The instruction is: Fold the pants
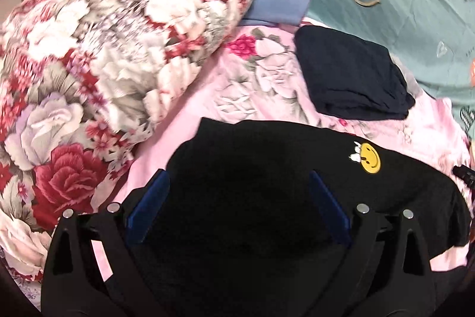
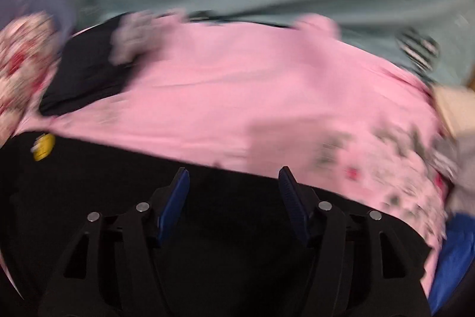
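Left gripper [image 1: 237,189]: your jaws stand wide over the black pants [image 1: 267,168], nothing between the pads – they hang above the dark cloth, whether touching I cannot tell.
Right gripper [image 2: 234,183]: your jaws are parted too, empty, above the pants' far edge where black meets pink; this view is blurred.
Pants: spread flat on the pink floral sheet [image 1: 207,109], nearest you, with a yellow smiley patch [image 1: 370,158] facing up.
Step in hand: by my reading you are between folds, with no edge pinched.
Next move: pick a hem or side edge with each gripper, close on one layer pair, then carry it across evenly.
Farther off: a folded dark garment [image 1: 353,79] lies beyond, apart from the pants – then a floral quilt roll [image 1: 118,49] and a teal heart-print sheet [image 1: 400,5].
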`<action>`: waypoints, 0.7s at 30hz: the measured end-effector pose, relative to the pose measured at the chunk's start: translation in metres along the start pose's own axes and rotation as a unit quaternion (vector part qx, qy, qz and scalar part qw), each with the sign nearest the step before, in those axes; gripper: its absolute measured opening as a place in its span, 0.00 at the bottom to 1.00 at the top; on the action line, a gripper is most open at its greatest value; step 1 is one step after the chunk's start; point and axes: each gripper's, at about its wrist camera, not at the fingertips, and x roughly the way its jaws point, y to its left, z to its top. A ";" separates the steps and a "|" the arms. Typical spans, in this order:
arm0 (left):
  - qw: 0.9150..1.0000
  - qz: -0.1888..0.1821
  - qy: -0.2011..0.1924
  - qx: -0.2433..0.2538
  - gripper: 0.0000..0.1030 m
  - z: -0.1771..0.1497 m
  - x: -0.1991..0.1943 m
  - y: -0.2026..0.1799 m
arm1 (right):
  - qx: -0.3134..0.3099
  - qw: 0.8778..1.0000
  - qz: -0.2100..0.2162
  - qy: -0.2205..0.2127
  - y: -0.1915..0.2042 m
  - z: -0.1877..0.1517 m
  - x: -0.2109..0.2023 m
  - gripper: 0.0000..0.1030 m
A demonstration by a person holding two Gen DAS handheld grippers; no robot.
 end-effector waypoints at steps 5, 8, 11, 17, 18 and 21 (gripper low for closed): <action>1.000 0.019 0.009 0.004 0.93 -0.001 0.000 0.010 | -0.129 0.987 0.092 0.024 0.131 0.022 0.025 0.61; 1.000 0.017 0.008 -0.024 0.93 0.004 -0.009 0.025 | -0.186 0.975 0.116 0.027 0.204 0.028 0.047 0.61; 0.999 0.008 0.007 -0.044 0.93 0.008 -0.013 0.037 | -0.216 0.964 0.147 0.039 0.250 0.037 0.063 0.61; 1.000 0.029 0.010 -0.003 0.93 0.007 0.006 0.025 | -0.238 0.963 0.127 0.021 0.292 0.054 0.079 0.01; 1.000 0.025 0.014 0.002 0.93 0.006 0.011 0.021 | -0.206 0.971 0.125 0.001 0.288 0.063 0.077 0.01; 1.000 0.020 0.012 0.016 0.93 0.002 0.016 0.011 | -0.156 0.982 0.104 -0.007 0.284 0.066 0.092 0.04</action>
